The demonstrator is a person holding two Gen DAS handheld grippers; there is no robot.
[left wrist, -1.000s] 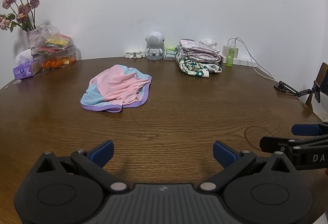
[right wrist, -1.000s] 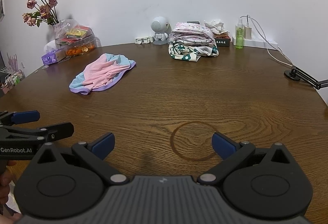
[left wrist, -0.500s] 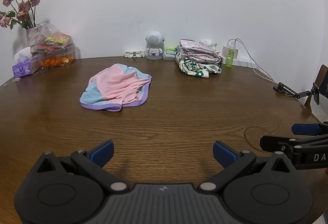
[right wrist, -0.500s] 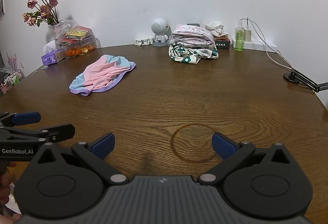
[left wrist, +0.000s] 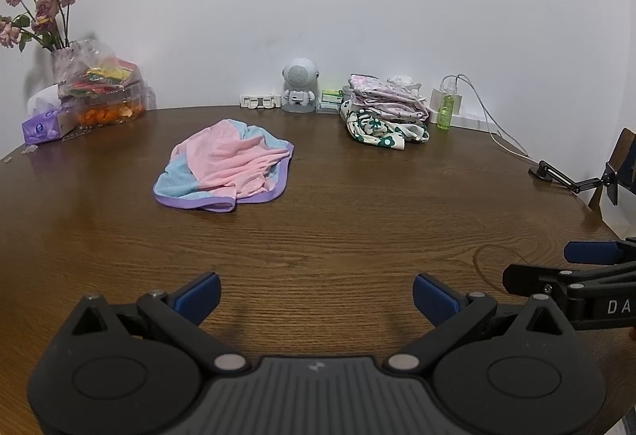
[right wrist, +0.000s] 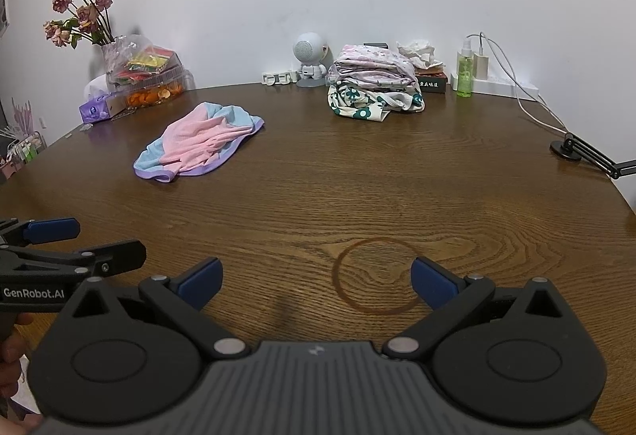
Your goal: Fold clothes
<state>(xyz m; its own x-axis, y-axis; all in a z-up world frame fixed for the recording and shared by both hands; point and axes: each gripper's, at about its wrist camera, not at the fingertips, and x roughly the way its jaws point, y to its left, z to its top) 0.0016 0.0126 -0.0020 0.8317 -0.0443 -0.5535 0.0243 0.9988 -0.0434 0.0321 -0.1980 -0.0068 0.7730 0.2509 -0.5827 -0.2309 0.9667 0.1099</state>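
Note:
A crumpled pink, light blue and purple-edged garment [left wrist: 224, 166] lies on the round wooden table [left wrist: 357, 220], towards the far left; it also shows in the right wrist view [right wrist: 198, 146]. My left gripper [left wrist: 316, 296] is open and empty above the near table edge, well short of the garment. My right gripper [right wrist: 316, 282] is open and empty, to the right of the left one, above a ring stain [right wrist: 375, 274]. Each gripper shows at the edge of the other's view.
A stack of folded clothes [left wrist: 383, 115] sits at the back by the wall, with a small robot figure [left wrist: 300, 91], a green bottle [left wrist: 446, 111] and a cable. Flowers, a snack box [left wrist: 101, 99] and tissues stand far left. A clamp arm [left wrist: 572, 180] is at the right edge.
Both grippers stay open and nearly still; the views have shifted only slightly. The garment has not moved.

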